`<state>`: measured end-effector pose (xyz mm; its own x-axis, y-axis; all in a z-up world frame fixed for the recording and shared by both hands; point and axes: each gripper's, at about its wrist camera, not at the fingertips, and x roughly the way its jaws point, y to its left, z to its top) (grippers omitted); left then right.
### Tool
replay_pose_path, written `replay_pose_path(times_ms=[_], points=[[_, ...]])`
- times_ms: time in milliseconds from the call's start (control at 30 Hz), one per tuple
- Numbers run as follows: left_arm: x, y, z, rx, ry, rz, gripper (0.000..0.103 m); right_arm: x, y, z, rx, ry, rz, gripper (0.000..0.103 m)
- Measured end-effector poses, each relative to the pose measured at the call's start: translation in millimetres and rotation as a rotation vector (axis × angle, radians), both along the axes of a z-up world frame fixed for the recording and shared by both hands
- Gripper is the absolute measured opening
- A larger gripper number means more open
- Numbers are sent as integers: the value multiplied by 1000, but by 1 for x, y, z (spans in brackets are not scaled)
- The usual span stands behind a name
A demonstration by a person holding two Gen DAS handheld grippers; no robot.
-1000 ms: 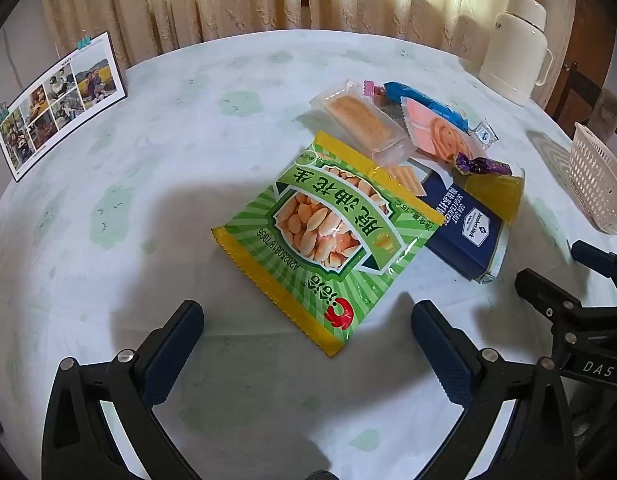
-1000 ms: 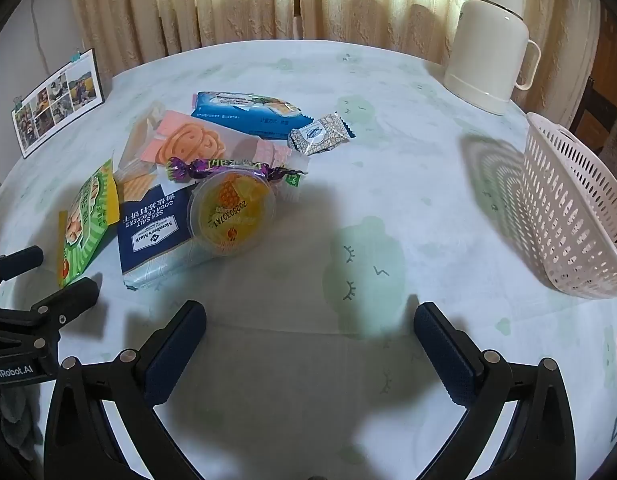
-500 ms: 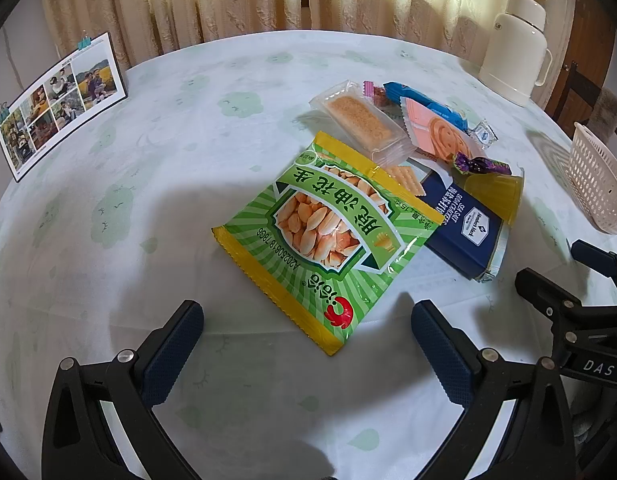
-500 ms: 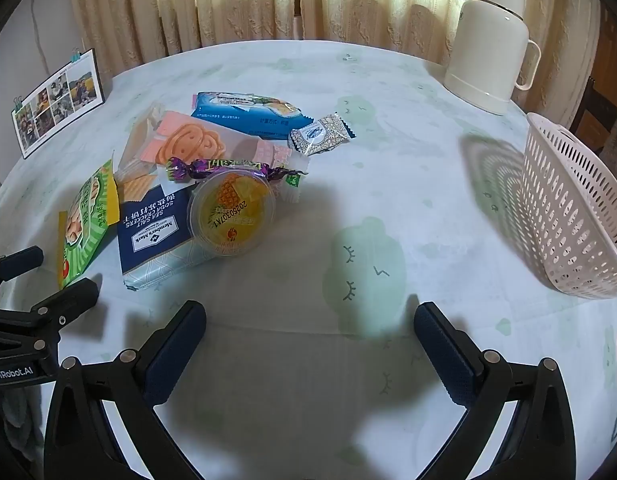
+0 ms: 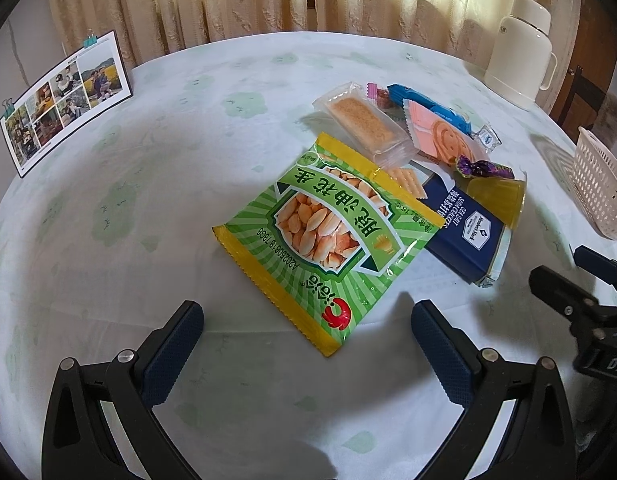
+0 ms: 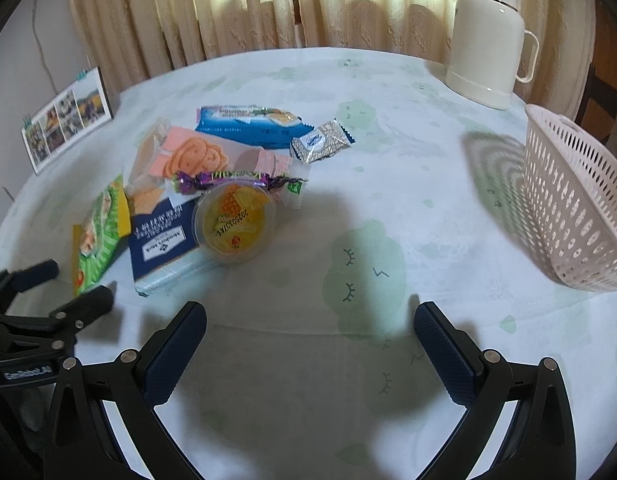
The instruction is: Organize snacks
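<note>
A pile of snacks lies mid-table. Nearest my open left gripper (image 5: 306, 322) is a green peanut bag (image 5: 328, 232), its corner just ahead of the fingertips. Behind it sit a navy cracker box (image 5: 464, 232), a clear-wrapped biscuit (image 5: 362, 122), a pink cookie pack (image 5: 440, 136) and a blue packet (image 5: 424, 102). In the right wrist view a yellow jelly cup (image 6: 234, 224) rests on the navy cracker box (image 6: 164, 244), with a purple candy (image 6: 228, 178) and a small silver sachet (image 6: 322, 142) nearby. My right gripper (image 6: 308, 328) hangs open over bare cloth.
A pale perforated basket (image 6: 572, 200) stands at the right table edge. A cream thermos jug (image 6: 486, 36) sits at the back right, and a clipped photo card (image 5: 64, 100) leans at the back left. Curtains close off the far side.
</note>
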<state>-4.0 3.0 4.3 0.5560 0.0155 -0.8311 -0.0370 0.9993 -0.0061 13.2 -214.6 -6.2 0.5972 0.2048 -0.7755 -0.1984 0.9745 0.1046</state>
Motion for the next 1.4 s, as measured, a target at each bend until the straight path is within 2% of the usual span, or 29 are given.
replay_pose_path(times_ms=[367,600,833,1067,1400], points=[[0,-1,-1,1,0,0,103,-4,-10,3,112,-15,26,103],[0,-1,-1,2,0,1,103,-5,-7,4,133,-20,51,103],[0,-2,-1,2,-1,1,103,-3,-3,2,94,-4,64,103],[-1,-2,-1,3,-2,2,103,-1,7,-1,-10,27,127,103],[1,-4,-1,1,0,-4,103,-6,2,0,35,10,118,103]])
